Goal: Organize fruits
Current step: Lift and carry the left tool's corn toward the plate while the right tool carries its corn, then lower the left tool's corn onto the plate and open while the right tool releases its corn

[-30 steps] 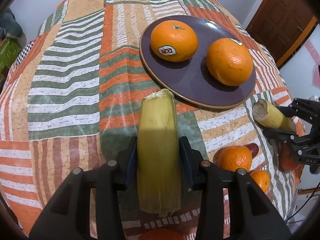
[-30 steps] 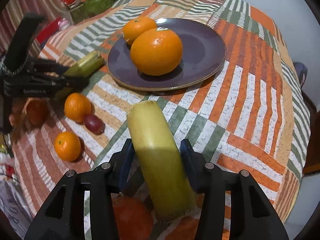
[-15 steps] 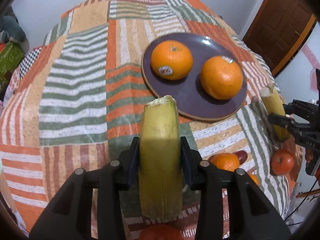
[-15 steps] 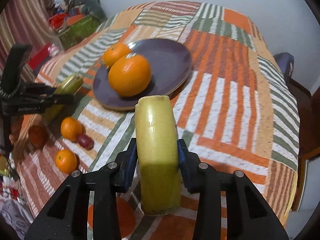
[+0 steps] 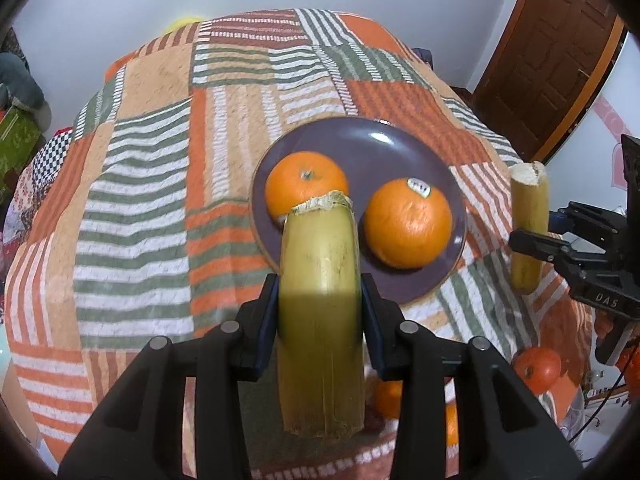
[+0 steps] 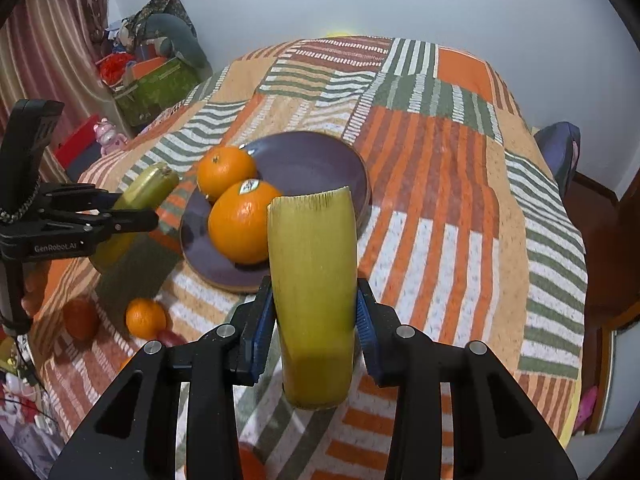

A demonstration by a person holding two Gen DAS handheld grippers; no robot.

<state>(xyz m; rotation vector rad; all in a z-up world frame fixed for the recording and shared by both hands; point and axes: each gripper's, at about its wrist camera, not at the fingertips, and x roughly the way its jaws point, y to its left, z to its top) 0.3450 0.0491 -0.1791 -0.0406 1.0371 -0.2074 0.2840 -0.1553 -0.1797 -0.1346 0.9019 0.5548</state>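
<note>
Through the left wrist camera I see my left gripper (image 5: 319, 312) pinching a yellow-green sugarcane piece (image 5: 320, 304) across its width, pads pressed on both flanks. Its long axis runs straight out along the fingers, frayed cut end pointing ahead. The purple plate (image 5: 332, 136) lies directly beyond that end, carrying two oranges (image 5: 408, 226) side by side on its near half; its far half is bare. So from this claw the target is dead ahead and below. At the right edge I see my other claw clamped on the second cane piece (image 5: 528, 224), which stands near upright beside the plate's rim. Small oranges and a red fruit (image 5: 538, 368) remain on the striped tablecloth (image 5: 140, 200) below it.

Through the right wrist camera my right gripper (image 6: 316, 320) is clamped on its cane piece (image 6: 314, 300), blue pads against both sides, the jaws having just tightened onto it. Its axis also runs along the fingers, cut end forward. Here the plate (image 6: 320, 160) lies ahead and to the left, the oranges (image 6: 240, 228) crowding the near side and the open surface behind them. The left claw (image 6: 120, 216) shows at the left edge with its cane tilted toward the plate.

I judge both hands about equally near; each piece would have to clear the oranges to reach the bare part.
</note>
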